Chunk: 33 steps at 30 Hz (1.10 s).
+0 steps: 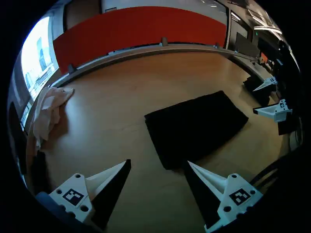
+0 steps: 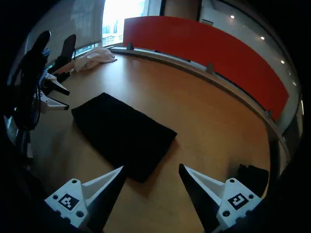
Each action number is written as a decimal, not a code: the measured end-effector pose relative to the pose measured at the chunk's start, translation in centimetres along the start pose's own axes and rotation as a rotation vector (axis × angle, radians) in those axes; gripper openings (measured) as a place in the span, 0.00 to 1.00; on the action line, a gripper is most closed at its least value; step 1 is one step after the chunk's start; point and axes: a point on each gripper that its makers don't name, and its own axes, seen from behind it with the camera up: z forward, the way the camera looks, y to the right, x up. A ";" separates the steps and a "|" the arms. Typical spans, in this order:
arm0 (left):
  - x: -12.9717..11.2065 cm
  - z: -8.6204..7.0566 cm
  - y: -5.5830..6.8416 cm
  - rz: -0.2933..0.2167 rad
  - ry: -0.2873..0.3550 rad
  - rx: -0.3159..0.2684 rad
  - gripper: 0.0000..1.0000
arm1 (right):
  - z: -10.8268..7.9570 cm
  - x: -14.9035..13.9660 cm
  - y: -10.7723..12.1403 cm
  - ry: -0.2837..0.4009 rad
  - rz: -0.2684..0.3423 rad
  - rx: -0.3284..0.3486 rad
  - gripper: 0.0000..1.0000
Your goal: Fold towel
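**Towel (image 1: 196, 126) flat, nothing gripped**

A soft, matte black rectangle, it lies mid-counter (image 1: 128, 89) on smooth pale wood, probably spread flat so its edges are easy to pinch. The left gripper (image 1: 158, 162) and right gripper (image 2: 151, 166) hover at opposite ends, fingers apart and empty. A crumpled pale cloth (image 1: 48, 106) sits well apart.

Dim indoor scene, sharp in focus. Daylight from a window (image 1: 37, 66) beyond the surface's far left edge is blown out to white and lays a soft sheen across the wooden surface (image 1: 128, 97). Ceiling strip lights (image 1: 267, 28) glow faintly. The black towel (image 1: 194, 124) shows no detail. Fisheye distortion bends the edges, which darken.
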 end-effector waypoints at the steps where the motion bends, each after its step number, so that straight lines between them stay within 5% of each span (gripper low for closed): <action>1: 0.0 -0.1 0.0 -0.004 0.002 0.003 0.97 | 0.0 0.0 0.0 0.001 -0.004 0.003 1.00; 33: -1.9 -3.1 -1.9 -0.107 0.107 0.090 0.97 | 1.1 -0.9 -1.3 -0.047 -0.068 0.073 1.00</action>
